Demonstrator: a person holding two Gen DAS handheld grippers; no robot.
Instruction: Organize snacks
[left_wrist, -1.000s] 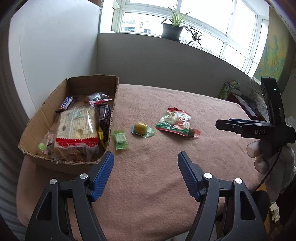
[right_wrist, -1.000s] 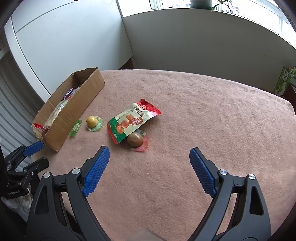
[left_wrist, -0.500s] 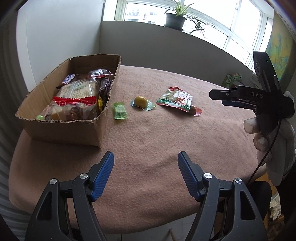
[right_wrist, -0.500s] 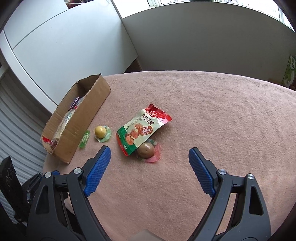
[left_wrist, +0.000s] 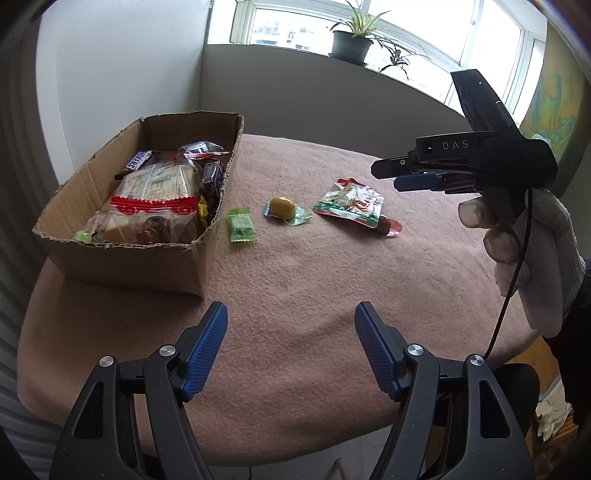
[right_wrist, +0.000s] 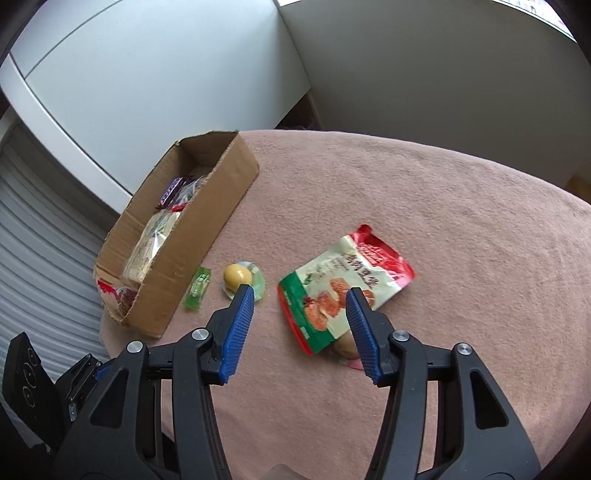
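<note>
the right claw hangs above the desk, its jaws closing with nothing pinched; the pouch lies just beyond and under its tips, a brown egg tucked at its right pad. the yellow sweet sits by the left pad, the green candy and box further left. open cloth lies to the right. the left claw stays spread and empty over the near edge, tilted down.

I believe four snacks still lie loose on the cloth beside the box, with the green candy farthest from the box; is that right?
Not quite: the green candy lies nearest the box, as the left wrist view shows. Four snacks do lie loose on the cloth: the candy, the yellow sweet, the pouch and the brown egg, which is farthest.
</note>
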